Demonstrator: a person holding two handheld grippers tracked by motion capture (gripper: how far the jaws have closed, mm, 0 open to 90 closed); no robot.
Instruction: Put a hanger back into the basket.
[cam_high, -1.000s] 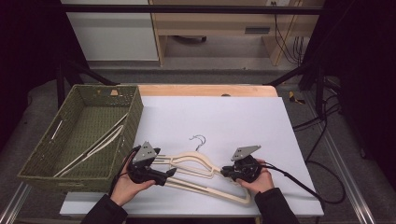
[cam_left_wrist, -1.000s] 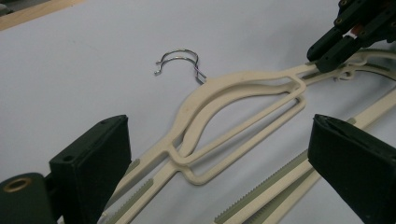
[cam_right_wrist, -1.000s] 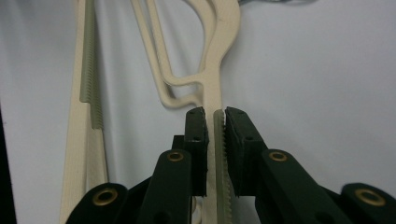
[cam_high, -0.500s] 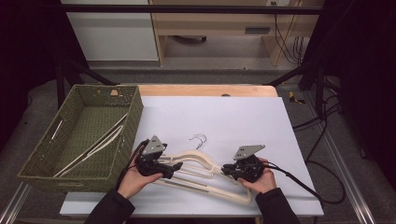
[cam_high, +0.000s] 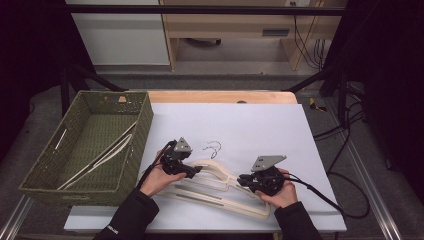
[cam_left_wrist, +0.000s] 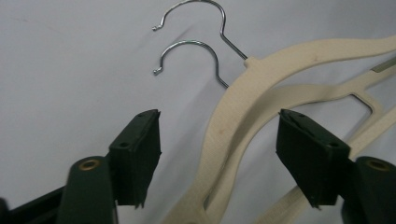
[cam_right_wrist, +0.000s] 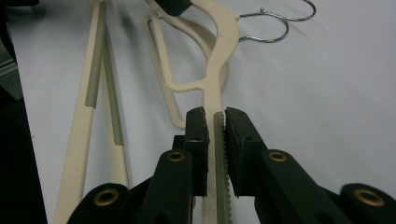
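The white-covered table (cam_high: 260, 125) carries a woven olive-green rectangular basket (cam_high: 142, 130) at its far left, and inside it at least one cream plastic hanger (cam_high: 102, 156) already lies slanted along the bottom, so part of the tidying looks done. Two more cream plastic clothes hangers with steel wire hooks (cam_high: 215, 180) lie stacked on the near middle of the table, just right of the basket, their hooks pointing to the far side. These appear to be what is left to move. The right tool (cam_right_wrist: 215, 122) is clamped on one arm of the upper hanger, its pads pressed flat against the ribbed strip at the hanger's right end, near the table's front edge. The left tool (cam_left_wrist: 219, 140) stands astride the hanger's other shoulder close to the neck; its jaws have just been closing, yet in the left gripper view a clear gap shows on both sides of the cream arm, so the pads do not press on it. My judgement is that the work sits about midway: the left grip must finish, then the hanger has to be lifted and carried left into the basket, and the one beneath it follows.
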